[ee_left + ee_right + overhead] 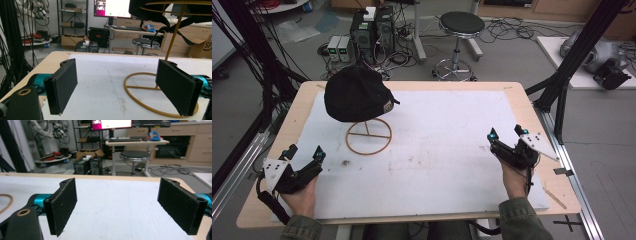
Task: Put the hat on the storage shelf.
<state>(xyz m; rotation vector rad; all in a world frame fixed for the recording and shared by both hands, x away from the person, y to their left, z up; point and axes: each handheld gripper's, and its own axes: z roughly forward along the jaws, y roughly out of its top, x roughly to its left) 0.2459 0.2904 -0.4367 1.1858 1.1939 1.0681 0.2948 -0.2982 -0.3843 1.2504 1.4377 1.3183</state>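
While cap (356,95) tops stand (368,136) | left gripper (304,156), right gripper (507,133): fingers spread (empty)

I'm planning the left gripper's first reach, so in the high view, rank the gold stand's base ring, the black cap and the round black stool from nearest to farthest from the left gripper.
From the left gripper, at the table's near left:
1. Gold base ring, on the white mat, ahead and to its right.
2. Black cap, perched atop the stand, farther back.
3. Round black stool, on the floor beyond the table's far edge.
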